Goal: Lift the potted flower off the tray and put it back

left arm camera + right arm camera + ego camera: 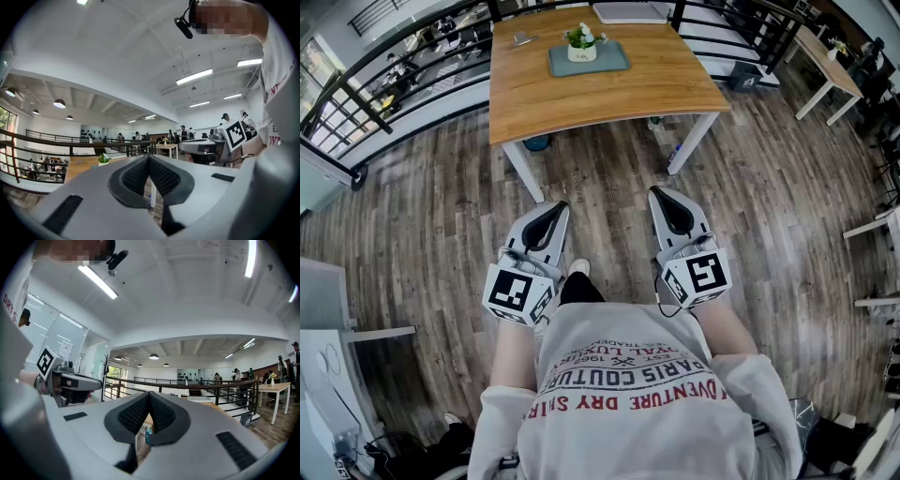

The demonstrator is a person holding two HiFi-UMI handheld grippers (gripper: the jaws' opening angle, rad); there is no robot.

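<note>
Grey-brown wood-plank floor [441,216] runs under a wooden table [544,94] on white legs [523,171]. A black metal railing [384,84] borders the floor behind and to the left of the table, with a lower level beyond it. A smaller light table [825,66] stands off to the right. The white ceiling [117,47] carries long strip lights [194,76] and dome pendant lamps [59,103]. Daylight enters through a window [115,372].

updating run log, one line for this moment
left gripper shut, empty | right gripper shut, empty | potted flower on tray
</note>
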